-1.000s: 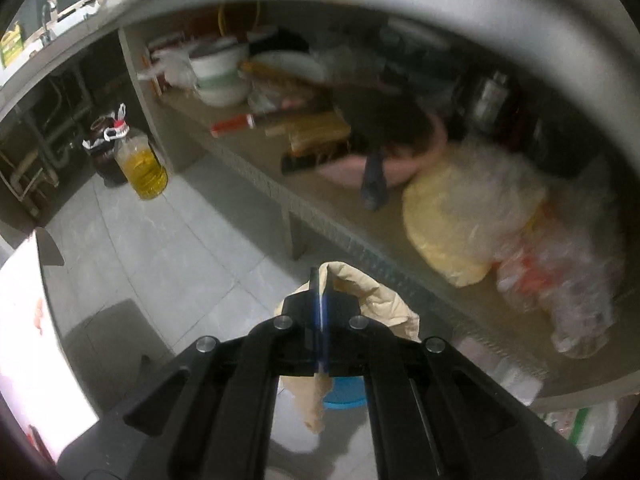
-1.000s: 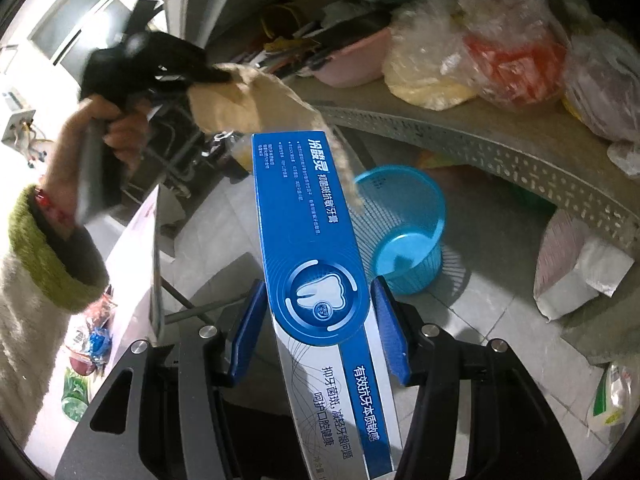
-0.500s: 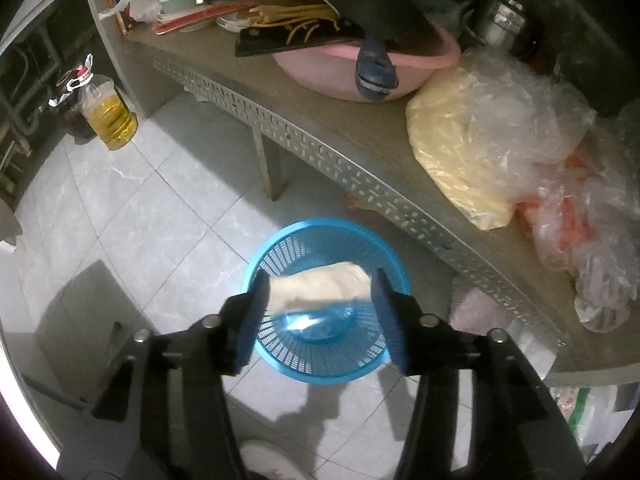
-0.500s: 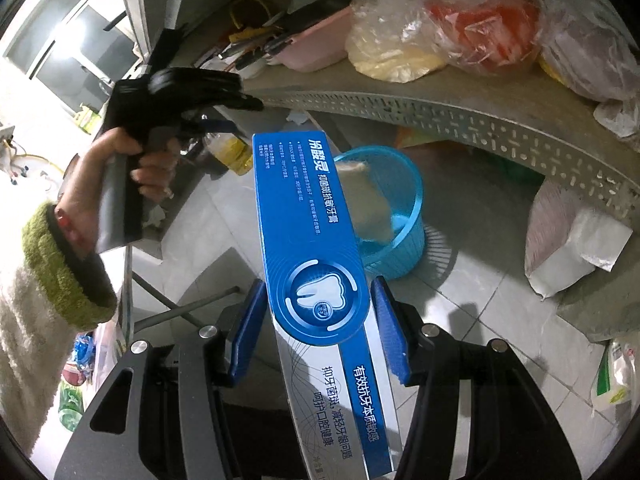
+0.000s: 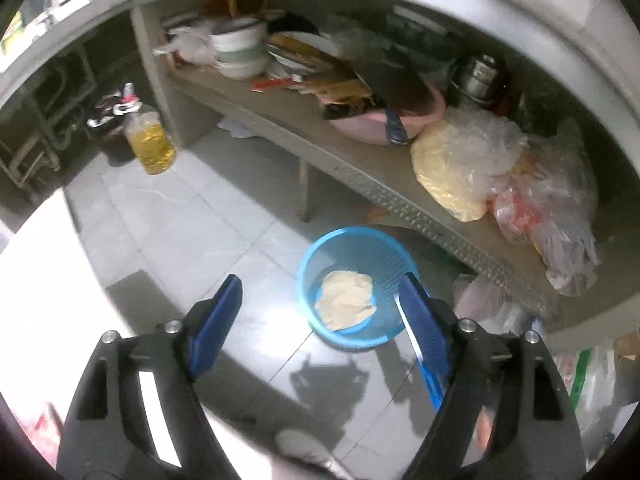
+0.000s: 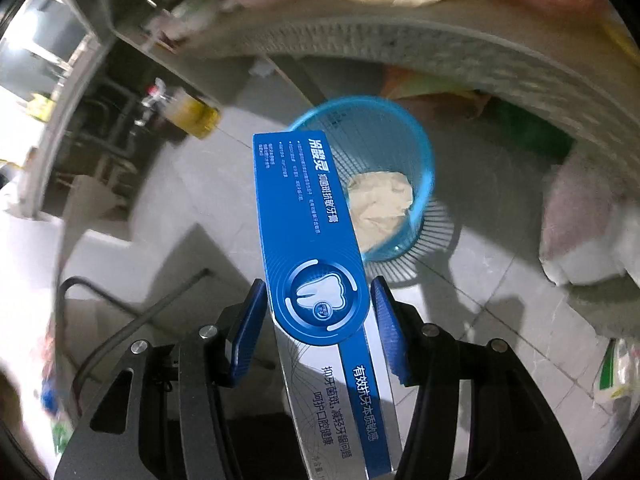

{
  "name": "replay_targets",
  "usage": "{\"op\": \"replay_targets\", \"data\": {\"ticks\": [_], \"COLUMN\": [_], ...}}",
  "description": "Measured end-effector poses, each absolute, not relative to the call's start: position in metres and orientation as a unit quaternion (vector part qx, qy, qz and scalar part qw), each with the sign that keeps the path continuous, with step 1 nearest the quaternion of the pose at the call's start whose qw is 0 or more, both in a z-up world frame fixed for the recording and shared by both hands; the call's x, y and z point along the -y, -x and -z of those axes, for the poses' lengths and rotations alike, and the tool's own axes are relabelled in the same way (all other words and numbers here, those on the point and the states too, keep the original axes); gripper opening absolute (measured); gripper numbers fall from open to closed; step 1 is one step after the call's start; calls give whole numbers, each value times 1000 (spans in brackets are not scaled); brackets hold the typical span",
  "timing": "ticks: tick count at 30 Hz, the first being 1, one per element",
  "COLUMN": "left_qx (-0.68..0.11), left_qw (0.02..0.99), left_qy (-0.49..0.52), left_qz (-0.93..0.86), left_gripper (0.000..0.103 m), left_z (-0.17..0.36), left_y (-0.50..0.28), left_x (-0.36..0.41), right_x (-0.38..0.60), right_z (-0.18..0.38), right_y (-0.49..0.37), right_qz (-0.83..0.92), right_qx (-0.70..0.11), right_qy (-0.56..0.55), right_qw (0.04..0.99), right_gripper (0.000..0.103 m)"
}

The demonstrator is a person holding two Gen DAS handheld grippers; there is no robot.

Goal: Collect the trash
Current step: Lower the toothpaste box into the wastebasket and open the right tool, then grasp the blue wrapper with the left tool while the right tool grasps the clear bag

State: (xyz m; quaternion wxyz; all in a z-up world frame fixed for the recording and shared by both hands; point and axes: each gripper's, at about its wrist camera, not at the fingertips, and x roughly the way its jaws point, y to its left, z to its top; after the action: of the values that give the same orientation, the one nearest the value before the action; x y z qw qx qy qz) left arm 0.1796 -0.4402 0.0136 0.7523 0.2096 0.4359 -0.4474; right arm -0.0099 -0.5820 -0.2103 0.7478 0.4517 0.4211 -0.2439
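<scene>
The left gripper (image 5: 320, 300) has just been opening and now stands wide with nothing between its pads; the tan paper wad (image 5: 346, 294) lies at the bottom of the blue basket (image 5: 356, 240) on the tiled floor, lower centre of the left view. The right gripper (image 6: 318, 332) is clamped on a blue toothpaste box (image 6: 308, 240), held near its lower half so the long top end sticks out toward the basket (image 6: 416, 136), which sits in the centre of the right view, partly hidden by the box.

The step in hand looks like dropping the box in. To do it well, bring the box's free end over the middle of the basket mouth, not its near rim, and tilt it steeply so it slides in end first. A long, light box could catch the rim and tip out, or knock the light basket over. Let go only once most of its length is above the opening. The shelf (image 6: 500, 60) edge just behind the basket leaves little room, so approach from the open floor side.
</scene>
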Motion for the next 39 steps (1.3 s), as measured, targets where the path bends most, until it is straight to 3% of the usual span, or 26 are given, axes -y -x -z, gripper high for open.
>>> {"op": "replay_targets", "data": {"ticks": [3,6,10,14,21,28,39], "left_qx": [-431,-444,-496,-498,-452,-474,-435], "left_qw": [764,773,768,785,815,788,820], "left_qy": [-201,-176,-92,-45,-75,-70,-2], "left_qz": [436,417,395,366,355,386,373], "left_gripper": [82,83,83,83,83,84,94], "left_z": [-31,-41,-37,-33,-30,-22,-28], "left_y": [-183,-187,-196,-195,-164,-150,-138], "left_x": [391,339,272,222,193,167,103], "right_x": [610,625,622,599,536,476,422], "right_z": [231,241,232,213,182,124,44], "right_y": [-40,-66,-63,-33,21,42,32], "right_qz": [268,277,282,277,276,318,337], "right_qx": [-430,-423,-396,-377,-395,-399,-376], "right_qy": [-435,-435,-440,-429,-381,-258,-107], "right_qw": [744,745,755,773,789,820,857], "right_gripper": [54,63,67,67,68,96,96]}}
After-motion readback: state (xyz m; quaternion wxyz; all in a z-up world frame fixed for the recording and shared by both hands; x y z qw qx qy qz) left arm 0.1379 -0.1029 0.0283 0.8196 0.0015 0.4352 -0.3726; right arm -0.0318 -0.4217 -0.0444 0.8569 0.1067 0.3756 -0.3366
